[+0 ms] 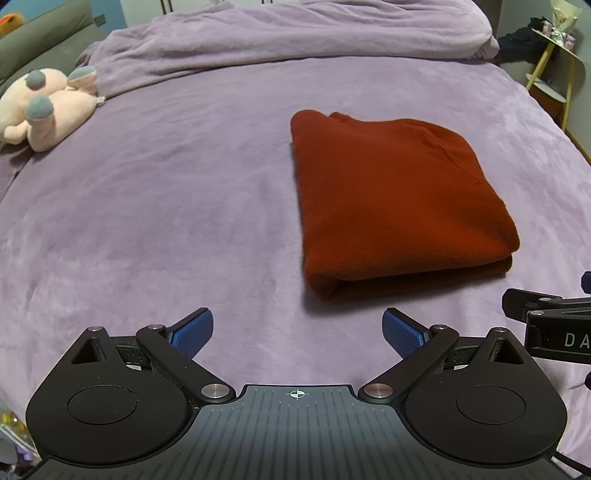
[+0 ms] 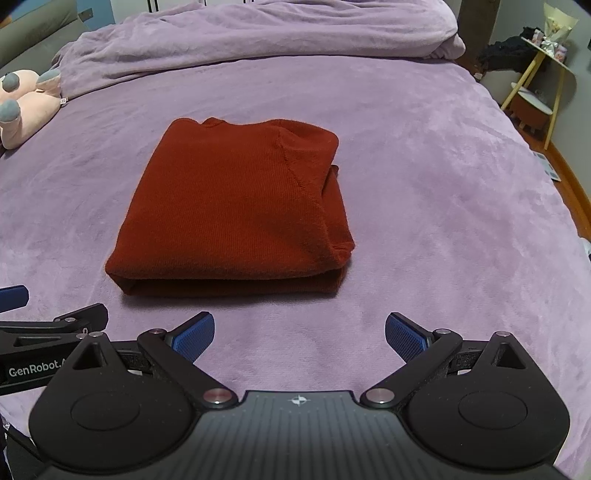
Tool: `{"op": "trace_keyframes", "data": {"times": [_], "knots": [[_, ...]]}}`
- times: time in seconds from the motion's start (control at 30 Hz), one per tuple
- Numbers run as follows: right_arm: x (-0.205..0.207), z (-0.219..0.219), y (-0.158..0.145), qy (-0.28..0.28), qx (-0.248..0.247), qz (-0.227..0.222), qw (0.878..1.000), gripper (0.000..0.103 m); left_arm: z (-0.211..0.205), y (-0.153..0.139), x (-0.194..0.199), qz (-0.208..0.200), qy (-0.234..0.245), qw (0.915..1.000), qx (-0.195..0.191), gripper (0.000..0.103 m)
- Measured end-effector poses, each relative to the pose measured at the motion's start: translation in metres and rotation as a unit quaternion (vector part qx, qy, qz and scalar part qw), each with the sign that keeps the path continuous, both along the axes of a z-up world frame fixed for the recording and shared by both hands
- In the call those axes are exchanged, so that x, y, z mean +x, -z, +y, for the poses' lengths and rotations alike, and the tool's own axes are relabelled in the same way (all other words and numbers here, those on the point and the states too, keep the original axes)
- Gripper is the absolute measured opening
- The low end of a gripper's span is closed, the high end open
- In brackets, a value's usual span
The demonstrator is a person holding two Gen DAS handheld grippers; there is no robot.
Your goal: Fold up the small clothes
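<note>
A rust-red knit garment (image 1: 391,199) lies folded into a compact rectangle on the purple bed cover (image 1: 166,192); it also shows in the right wrist view (image 2: 236,210). My left gripper (image 1: 297,332) is open and empty, held just short of the garment's near edge and to its left. My right gripper (image 2: 300,334) is open and empty, also just short of the near edge, toward the garment's right side. Each gripper shows at the edge of the other's view: the right one (image 1: 546,325) and the left one (image 2: 48,332).
A pink plush toy (image 1: 44,107) lies at the bed's far left. A bunched purple duvet (image 1: 295,33) runs along the back. A small yellow-legged side table (image 2: 535,88) stands off the bed's right side, over a wooden floor.
</note>
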State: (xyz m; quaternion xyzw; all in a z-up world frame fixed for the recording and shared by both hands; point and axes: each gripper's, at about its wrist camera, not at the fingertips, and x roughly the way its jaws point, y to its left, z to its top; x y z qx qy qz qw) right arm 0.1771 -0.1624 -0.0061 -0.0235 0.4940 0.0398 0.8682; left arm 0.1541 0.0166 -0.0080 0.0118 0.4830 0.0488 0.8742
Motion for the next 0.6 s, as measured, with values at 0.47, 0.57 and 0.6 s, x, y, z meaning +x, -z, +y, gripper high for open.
{"op": "trace_keyframes", "data": {"times": [0.47,0.57,0.6], "knots": [[-0.0009,-0.0009,-0.0005,0.002,-0.002,-0.001,1.0,0.099,-0.0016,0.0011,-0.0001,0.003,0.003,1.0,0.001,0.101],[-0.001,-0.0008,-0.0005,0.004,-0.002,-0.002,1.0,0.099,-0.0021,0.0013,0.0001,0.004,0.003,1.0,0.002,0.101],[-0.0009,-0.001,-0.0004,0.004,-0.002,-0.002,1.0,0.099,-0.0021,0.0013,0.0002,0.004,0.003,1.0,0.003,0.101]]}}
